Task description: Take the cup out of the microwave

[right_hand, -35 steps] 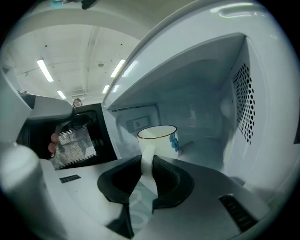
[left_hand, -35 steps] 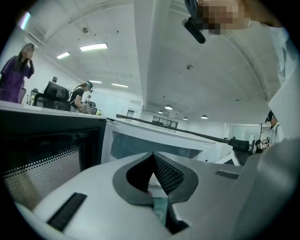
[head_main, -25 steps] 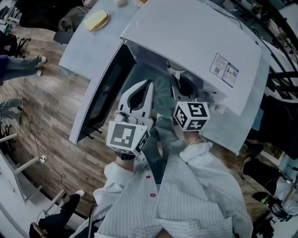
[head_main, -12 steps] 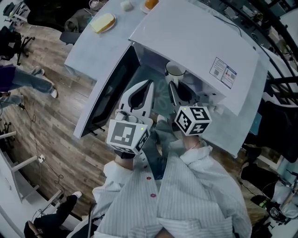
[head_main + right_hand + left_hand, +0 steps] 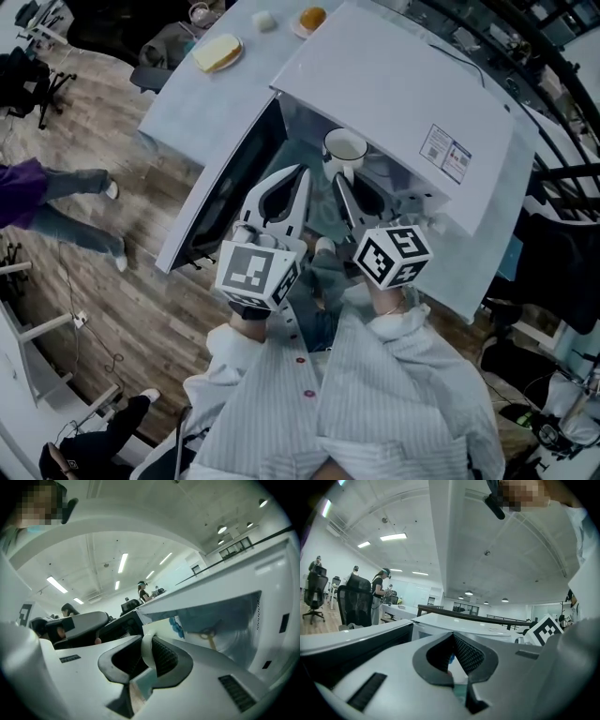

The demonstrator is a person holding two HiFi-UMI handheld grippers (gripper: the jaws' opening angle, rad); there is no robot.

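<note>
Holding the cup (image 5: 345, 150) at the microwave's (image 5: 403, 84) mouth
Right gripper (image 5: 345, 180) clamps narrowly on its handle alone; left gripper (image 5: 298, 176) is closed, empty. Cup may pivot and clip the door (image 5: 225, 178) at left.

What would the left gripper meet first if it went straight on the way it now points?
Probably the microwave: the left gripper points into its open cavity, between the door and the cup. Depth there is unclear.

White table (image 5: 186, 96): open microwave (image 5: 394, 94), 1 plate (image 5: 217, 53) with yellow slab, 1 orange lump (image 5: 313, 18).
</note>
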